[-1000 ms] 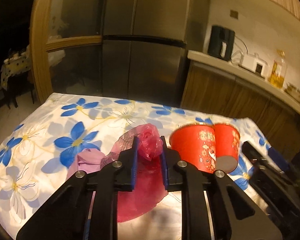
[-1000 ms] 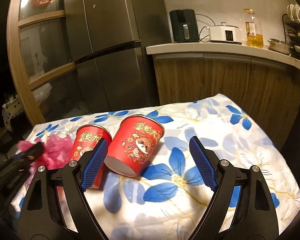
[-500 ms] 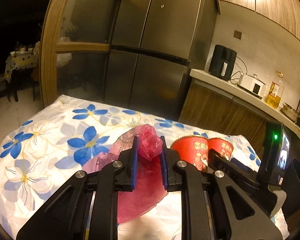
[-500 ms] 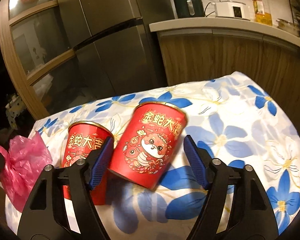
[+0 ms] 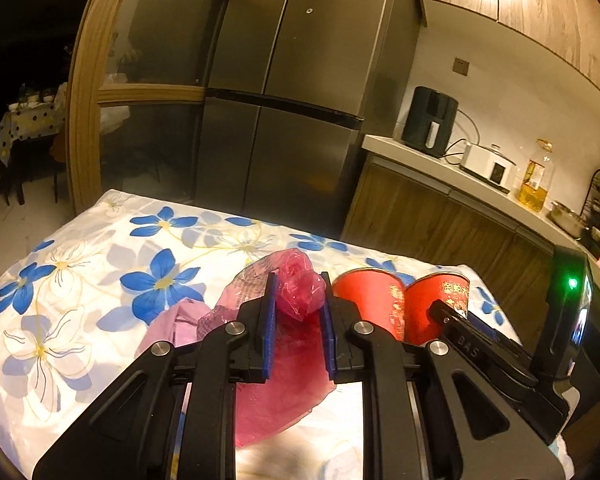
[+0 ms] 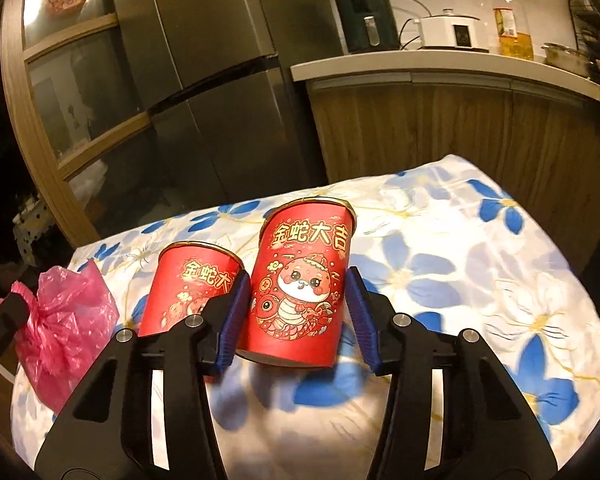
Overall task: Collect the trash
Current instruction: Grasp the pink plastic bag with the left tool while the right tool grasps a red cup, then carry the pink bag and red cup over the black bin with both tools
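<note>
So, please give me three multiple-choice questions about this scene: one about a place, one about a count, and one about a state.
1. Where is the oil bottle?
A. on the counter
B. on the flowered cloth
C. on the floor

2. How many red cups are on the cloth?
A. one
B. two
C. four

3. What does the left gripper hold?
A. a red cup
B. nothing
C. the pink plastic bag

Answers:
1 A, it stands beside the white cooker.
2 B, a nearer cup and a farther cup.
3 C, the pads pinch the bag.
</note>
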### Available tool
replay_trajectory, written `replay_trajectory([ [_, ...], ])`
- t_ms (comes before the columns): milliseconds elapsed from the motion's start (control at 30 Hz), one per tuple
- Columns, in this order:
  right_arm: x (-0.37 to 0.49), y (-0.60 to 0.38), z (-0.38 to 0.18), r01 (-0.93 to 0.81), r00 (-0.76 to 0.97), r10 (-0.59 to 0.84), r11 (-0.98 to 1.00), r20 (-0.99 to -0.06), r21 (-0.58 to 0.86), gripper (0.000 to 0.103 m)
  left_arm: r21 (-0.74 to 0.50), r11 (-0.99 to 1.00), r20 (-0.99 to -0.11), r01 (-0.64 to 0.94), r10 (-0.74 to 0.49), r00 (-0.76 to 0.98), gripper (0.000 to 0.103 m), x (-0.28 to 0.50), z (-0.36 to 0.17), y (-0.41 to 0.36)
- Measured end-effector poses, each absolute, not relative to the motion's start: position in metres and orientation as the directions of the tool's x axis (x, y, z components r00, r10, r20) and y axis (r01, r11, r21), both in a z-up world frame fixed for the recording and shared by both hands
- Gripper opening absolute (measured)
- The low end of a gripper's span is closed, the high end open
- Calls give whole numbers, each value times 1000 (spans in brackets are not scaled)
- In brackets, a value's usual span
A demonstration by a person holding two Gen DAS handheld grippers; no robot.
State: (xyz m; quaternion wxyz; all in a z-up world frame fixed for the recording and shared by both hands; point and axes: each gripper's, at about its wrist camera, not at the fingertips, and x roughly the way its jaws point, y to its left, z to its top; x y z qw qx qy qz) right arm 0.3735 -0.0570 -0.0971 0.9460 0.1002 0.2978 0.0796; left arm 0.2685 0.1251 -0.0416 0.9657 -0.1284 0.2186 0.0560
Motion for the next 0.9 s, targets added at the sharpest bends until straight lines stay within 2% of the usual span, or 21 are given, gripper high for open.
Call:
replay_trajectory([
  [367,303,-103,-61,-100,867,206,964,-455,247,45,-210,970,-417,-122,24,909,19,240,-20,84],
  [900,230,-182,-37,-57,906,163,962,-392,269,45,-168,985,-428,-25,-50,902,19,217,-8,-8],
])
